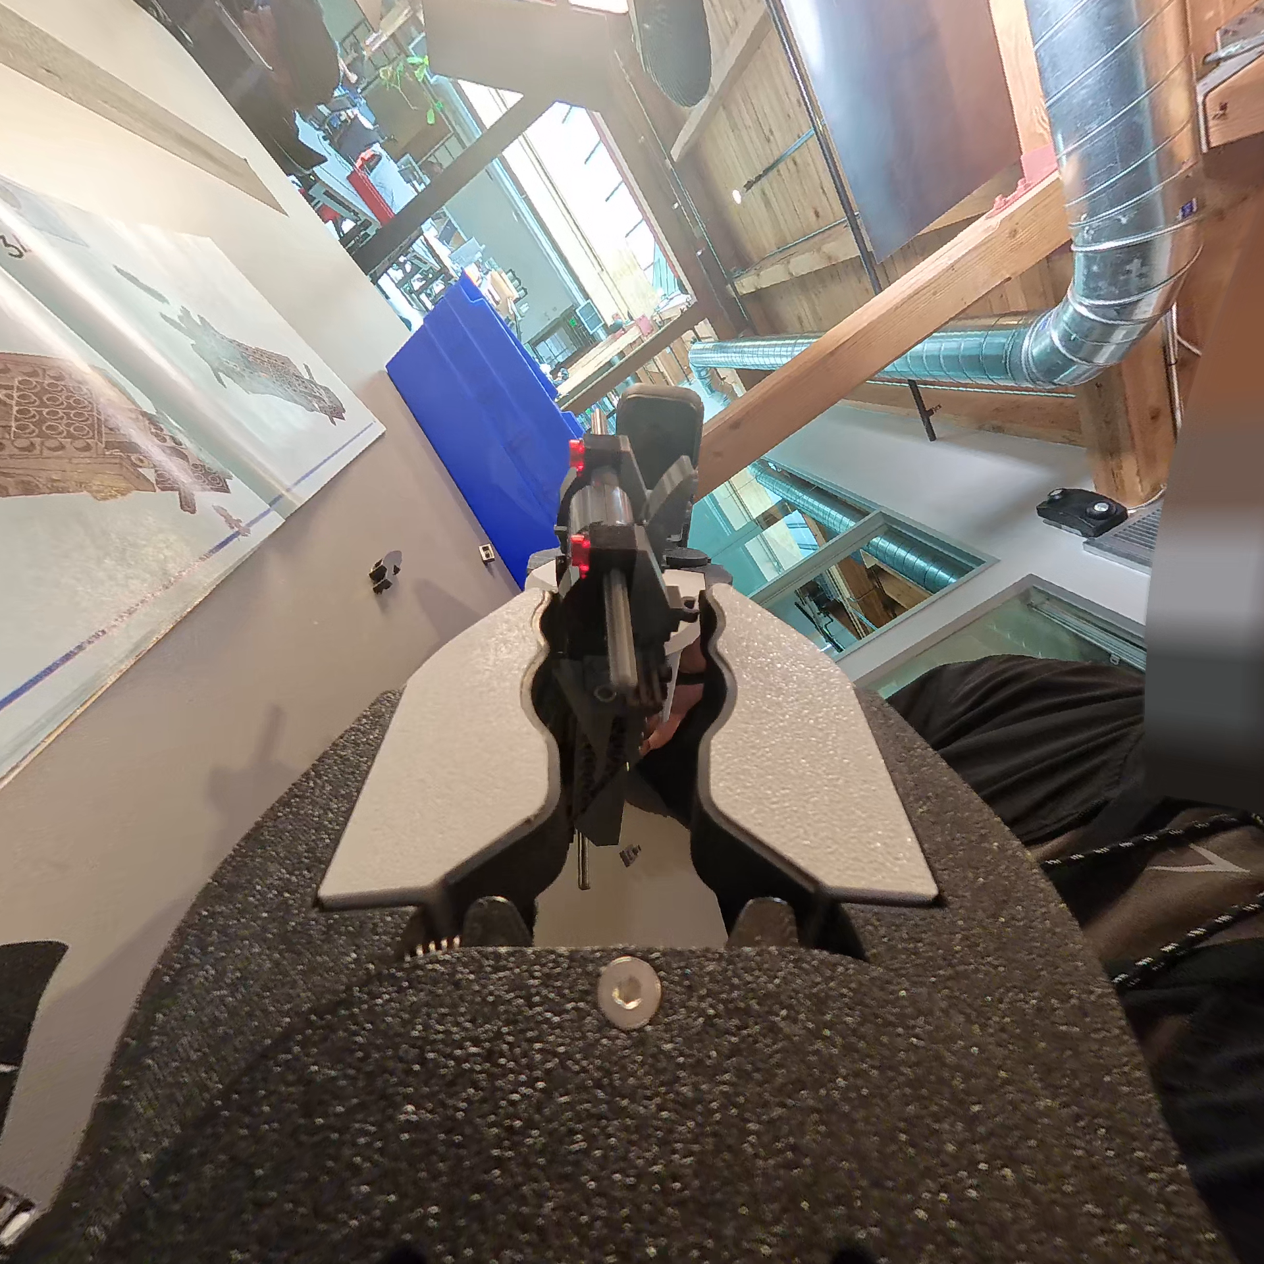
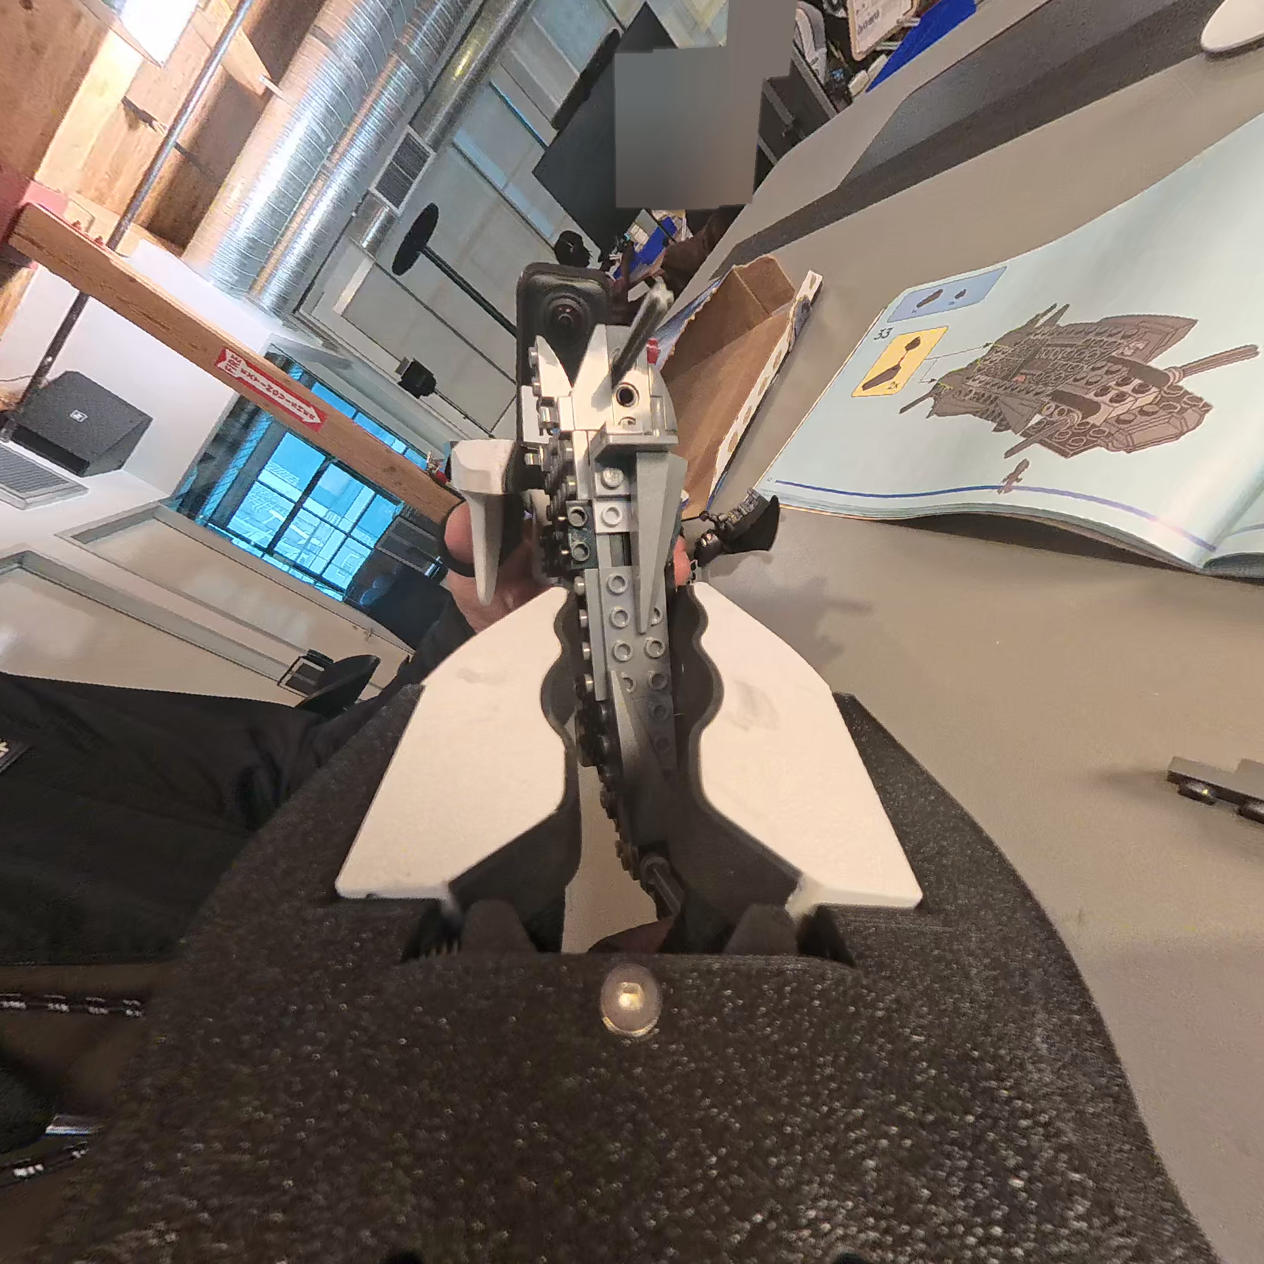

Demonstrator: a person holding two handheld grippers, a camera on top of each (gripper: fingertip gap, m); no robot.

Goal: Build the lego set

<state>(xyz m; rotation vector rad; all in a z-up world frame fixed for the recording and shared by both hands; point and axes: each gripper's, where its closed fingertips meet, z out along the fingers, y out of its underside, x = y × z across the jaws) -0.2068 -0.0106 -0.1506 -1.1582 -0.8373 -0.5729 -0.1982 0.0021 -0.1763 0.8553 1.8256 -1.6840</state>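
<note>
Both grippers hold one grey toy-brick model, a long ship-like build, up in the air above the table. In the left wrist view my left gripper (image 1: 626,605) is shut on the model's (image 1: 615,547) dark end, which carries red studs and a grey rod. The right gripper's black body (image 1: 660,424) shows just behind it. In the right wrist view my right gripper (image 2: 619,605) is shut on the model's (image 2: 615,479) studded grey plates. The left gripper's white finger (image 2: 479,492) and camera (image 2: 564,308) show at the model's far end.
An open instruction booklet (image 1: 137,410) (image 2: 1026,424) lies on the grey table (image 1: 239,684). A blue bin (image 1: 472,410) and a cardboard box (image 2: 732,369) stand behind. Small dark brick pieces (image 1: 383,568) (image 2: 742,523) and a grey piece (image 2: 1217,786) lie loose on the table. Left and right tips are no more than a few centimetres apart.
</note>
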